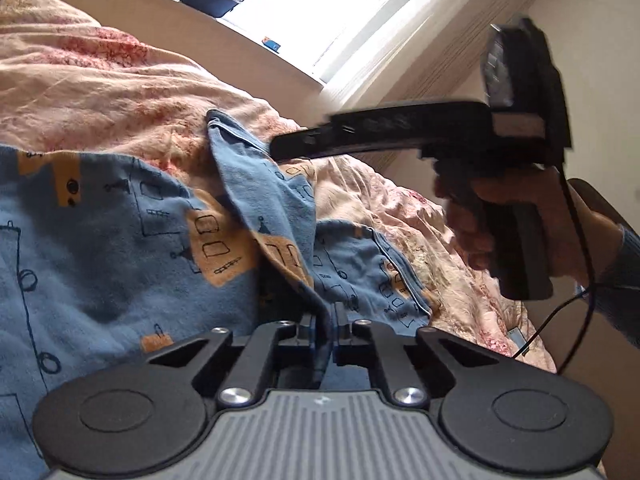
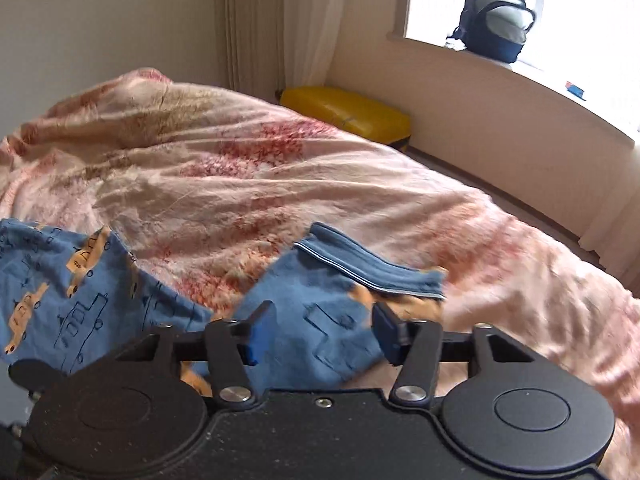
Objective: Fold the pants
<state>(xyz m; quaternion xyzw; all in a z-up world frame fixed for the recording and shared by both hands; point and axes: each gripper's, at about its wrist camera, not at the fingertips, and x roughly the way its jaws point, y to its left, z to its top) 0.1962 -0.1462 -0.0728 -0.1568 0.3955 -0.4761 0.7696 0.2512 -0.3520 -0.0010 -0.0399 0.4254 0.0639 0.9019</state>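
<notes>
Spreading across most of both views: a rumpled pink floral duvet [image 2: 280, 168], bearing the blue cotton pants with orange vehicle prints [image 1: 100, 232]. Lying in the lower half of each frame, one leg draping over the other, cuff [image 2: 360, 264] rising at centre right of the right view. Clenching a fold of that fabric at bottom centre of the left view: the left gripper [image 1: 325, 320], jaws nearly together. Hovering with jaws apart over the cloth, pinching nothing: the right gripper [image 2: 320, 332]. Possibly risking a crooked, bunched fold, with only one corner being held. Sitting on the sill, upper right: a dark zipped backpack [image 2: 496, 20], contents hidden.
</notes>
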